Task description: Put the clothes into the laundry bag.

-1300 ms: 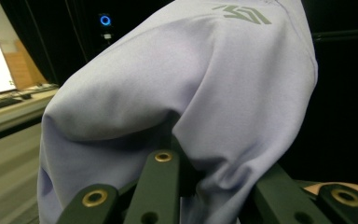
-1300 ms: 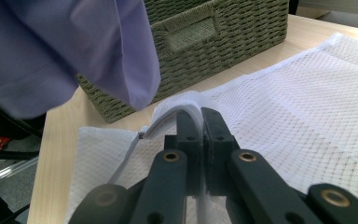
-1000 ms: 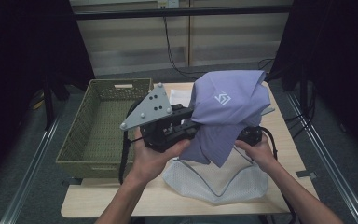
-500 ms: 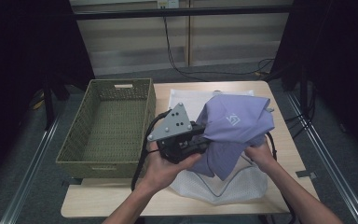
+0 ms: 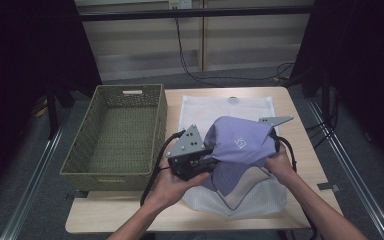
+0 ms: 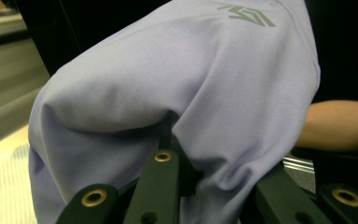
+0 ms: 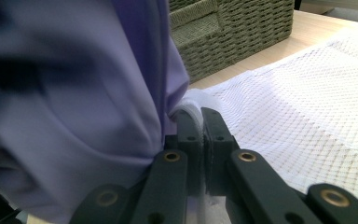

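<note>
The left gripper (image 5: 207,162) is closed tight on the purple shirt (image 5: 242,150), pinching a fold of it. The right gripper (image 7: 200,123) is closed tight too, pinching the edge of the white mesh bag (image 5: 205,112). The shirt hangs over both grippers, at the near end of the bag on the table (image 5: 300,150). A green basket (image 5: 117,132) sits just left of the bag.
</note>
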`<move>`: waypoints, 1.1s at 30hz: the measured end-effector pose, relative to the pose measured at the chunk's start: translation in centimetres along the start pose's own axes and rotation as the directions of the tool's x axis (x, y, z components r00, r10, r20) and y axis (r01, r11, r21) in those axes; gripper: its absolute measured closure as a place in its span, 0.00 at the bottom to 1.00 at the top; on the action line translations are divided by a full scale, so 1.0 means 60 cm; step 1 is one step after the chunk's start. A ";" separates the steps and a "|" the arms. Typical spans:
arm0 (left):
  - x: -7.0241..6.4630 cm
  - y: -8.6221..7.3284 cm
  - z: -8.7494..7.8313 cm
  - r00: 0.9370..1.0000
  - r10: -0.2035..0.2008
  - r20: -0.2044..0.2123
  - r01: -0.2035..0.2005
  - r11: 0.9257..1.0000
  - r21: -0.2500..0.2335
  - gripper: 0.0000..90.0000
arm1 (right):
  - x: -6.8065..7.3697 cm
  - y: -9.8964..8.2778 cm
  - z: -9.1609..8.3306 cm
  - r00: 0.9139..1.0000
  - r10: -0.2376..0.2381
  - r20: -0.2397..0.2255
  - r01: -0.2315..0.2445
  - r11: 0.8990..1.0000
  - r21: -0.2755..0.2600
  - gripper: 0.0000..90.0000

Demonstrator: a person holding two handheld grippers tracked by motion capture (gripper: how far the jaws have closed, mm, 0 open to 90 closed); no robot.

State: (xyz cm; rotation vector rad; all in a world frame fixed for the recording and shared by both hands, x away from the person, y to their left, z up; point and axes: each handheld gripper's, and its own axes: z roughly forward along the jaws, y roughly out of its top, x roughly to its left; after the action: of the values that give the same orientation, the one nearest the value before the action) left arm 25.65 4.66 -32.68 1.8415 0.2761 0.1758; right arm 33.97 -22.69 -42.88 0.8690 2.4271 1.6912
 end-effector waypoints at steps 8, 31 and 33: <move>0.015 -0.032 0.008 1.000 -0.018 -0.015 0.019 0.998 0.057 0.91 | 0.002 0.000 0.002 1.000 -0.001 -0.004 0.001 1.000 0.004 0.98; 0.048 -0.107 0.061 0.999 -0.045 -0.022 0.049 0.970 0.240 0.91 | 0.003 -0.001 0.001 1.000 -0.015 -0.020 0.016 1.000 0.021 0.98; 0.050 -0.117 0.067 0.998 -0.055 -0.021 0.058 0.964 0.260 0.91 | 0.003 0.000 0.000 1.000 -0.020 -0.014 0.021 1.000 0.022 0.98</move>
State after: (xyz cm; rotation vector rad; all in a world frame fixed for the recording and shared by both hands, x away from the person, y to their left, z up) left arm 28.88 3.66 -40.62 2.0910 0.3756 0.1166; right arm 33.81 -22.59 -42.86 0.8347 2.4602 1.6719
